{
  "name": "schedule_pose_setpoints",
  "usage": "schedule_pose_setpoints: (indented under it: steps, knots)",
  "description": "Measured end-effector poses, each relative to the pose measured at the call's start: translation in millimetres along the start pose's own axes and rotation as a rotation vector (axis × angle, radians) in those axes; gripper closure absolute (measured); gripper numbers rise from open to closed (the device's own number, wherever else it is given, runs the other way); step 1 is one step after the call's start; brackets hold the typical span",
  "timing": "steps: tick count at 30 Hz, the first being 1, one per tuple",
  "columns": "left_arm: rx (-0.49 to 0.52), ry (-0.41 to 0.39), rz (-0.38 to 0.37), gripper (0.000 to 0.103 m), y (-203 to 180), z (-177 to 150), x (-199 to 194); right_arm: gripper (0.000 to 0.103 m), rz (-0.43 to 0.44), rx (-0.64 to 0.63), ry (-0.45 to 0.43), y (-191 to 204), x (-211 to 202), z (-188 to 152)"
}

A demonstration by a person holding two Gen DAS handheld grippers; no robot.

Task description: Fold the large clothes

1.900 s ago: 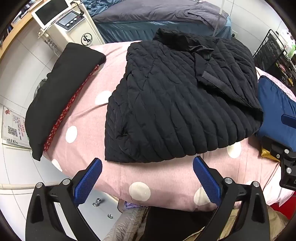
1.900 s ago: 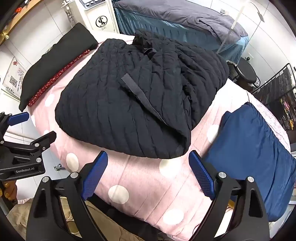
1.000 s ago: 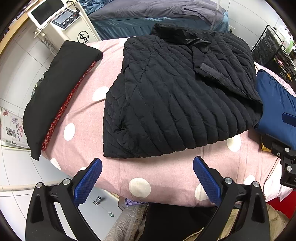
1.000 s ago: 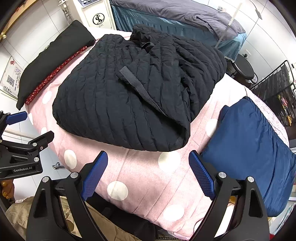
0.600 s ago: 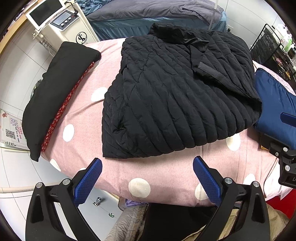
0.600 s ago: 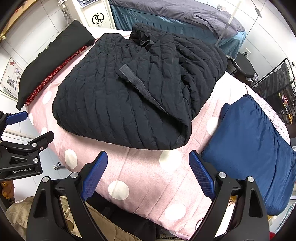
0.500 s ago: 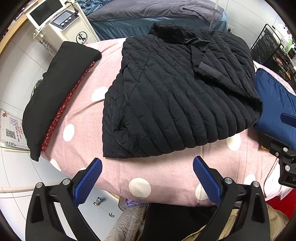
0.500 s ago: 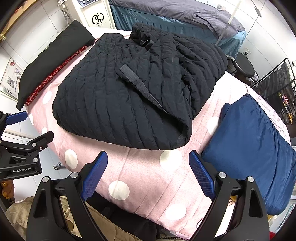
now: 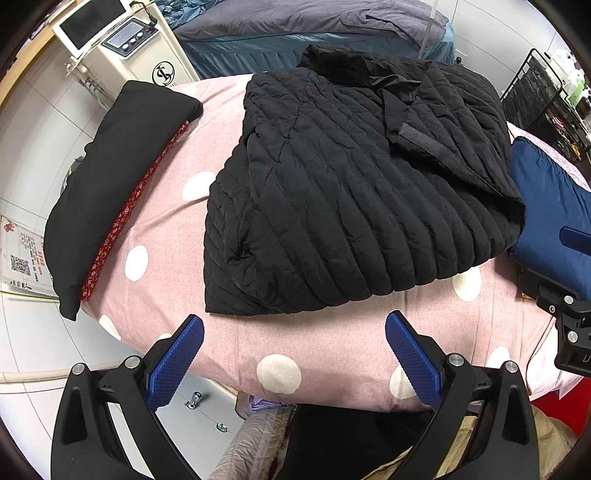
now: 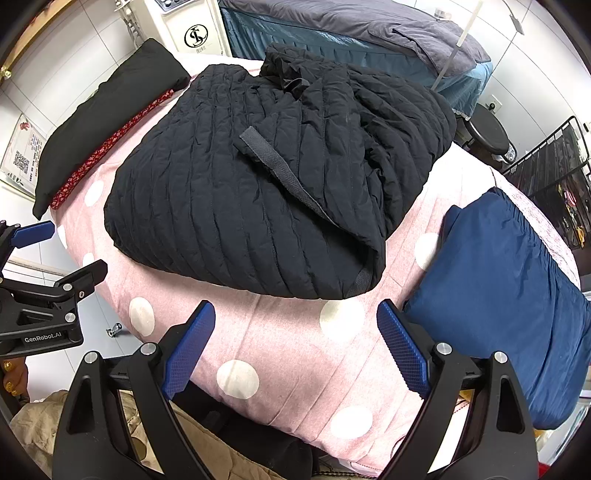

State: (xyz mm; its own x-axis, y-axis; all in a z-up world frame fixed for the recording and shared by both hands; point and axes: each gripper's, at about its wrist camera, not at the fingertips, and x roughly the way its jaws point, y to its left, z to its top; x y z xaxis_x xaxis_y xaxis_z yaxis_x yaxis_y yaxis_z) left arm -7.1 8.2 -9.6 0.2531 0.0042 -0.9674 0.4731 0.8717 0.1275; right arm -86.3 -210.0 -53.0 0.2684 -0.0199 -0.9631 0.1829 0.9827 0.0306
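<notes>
A black quilted jacket (image 9: 351, 192) lies folded into a thick bundle on the pink polka-dot bed (image 9: 277, 347); it also shows in the right wrist view (image 10: 266, 177). A dark strap (image 10: 273, 166) lies across its top. My left gripper (image 9: 293, 339) is open and empty, held back from the jacket's near edge. My right gripper (image 10: 295, 328) is open and empty, just short of the jacket's near right corner. The left gripper's body (image 10: 40, 302) shows at the left of the right wrist view.
A black cushion with red trim (image 9: 110, 184) lies on the bed's left side. A folded navy garment (image 10: 509, 295) lies to the right. A white machine (image 9: 122, 48) and a grey-covered bed (image 9: 314, 26) stand behind. A black wire rack (image 9: 546, 85) is far right.
Both grippers stay open and nearly still, with only a slight drift of view. The jacket has not moved.
</notes>
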Motion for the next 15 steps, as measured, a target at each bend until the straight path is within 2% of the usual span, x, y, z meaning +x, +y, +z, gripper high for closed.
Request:
schedule_pose_setpoints:
  steps: [15]
  knots:
    - [0.001,0.003,0.005,0.006,-0.9,0.0,2.5,0.015,0.001,-0.001,0.003,0.4,1.9,-0.1]
